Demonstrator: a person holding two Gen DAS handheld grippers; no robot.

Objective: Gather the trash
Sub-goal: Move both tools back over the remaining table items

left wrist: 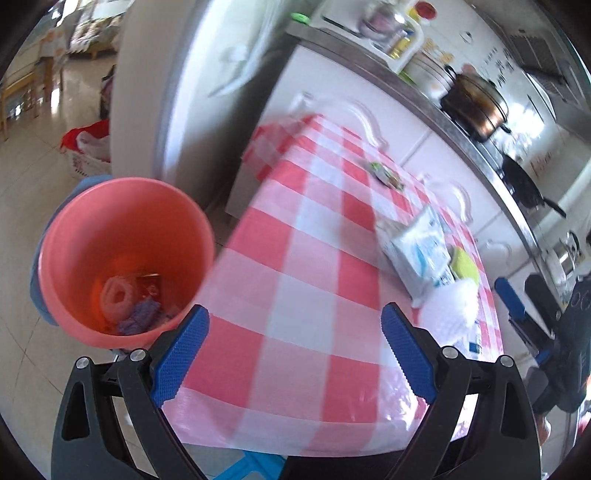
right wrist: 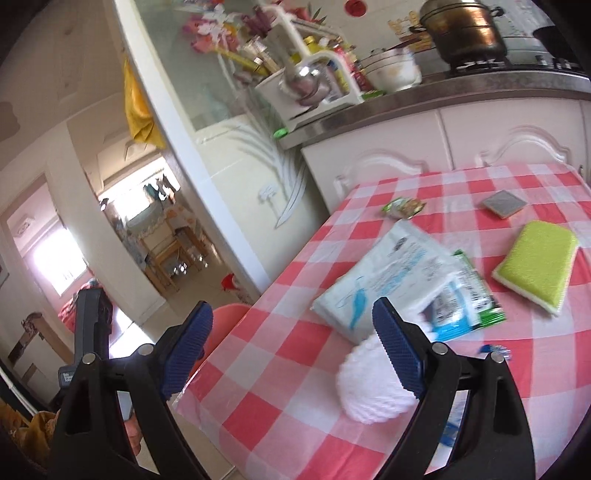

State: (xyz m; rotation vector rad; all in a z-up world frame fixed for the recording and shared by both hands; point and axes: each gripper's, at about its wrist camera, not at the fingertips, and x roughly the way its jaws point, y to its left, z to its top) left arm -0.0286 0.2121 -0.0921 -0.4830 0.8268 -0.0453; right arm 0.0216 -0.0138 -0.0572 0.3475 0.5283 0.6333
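Observation:
A pink bin (left wrist: 125, 254) stands on the floor left of the red-and-white checked table (left wrist: 295, 295); it holds a white foam net, a purple scrap and a red wrapper. My left gripper (left wrist: 291, 354) is open and empty over the table's near-left edge, beside the bin. My right gripper (right wrist: 291, 347) is open and empty above the table's left edge; its right finger is just in front of a white foam net (right wrist: 365, 387). A white-and-blue plastic bag (right wrist: 399, 280), a small green wrapper (right wrist: 404, 206) and a blue scrap (right wrist: 496, 350) lie on the table.
A green sponge (right wrist: 535, 266) and a grey square pad (right wrist: 504, 203) lie on the table. White cabinets with a steel counter (right wrist: 443, 99) carry a brass pot (right wrist: 461, 33) and a rack. A white fridge (left wrist: 147, 92) stands behind the bin. A blue stool (left wrist: 255, 465) is below.

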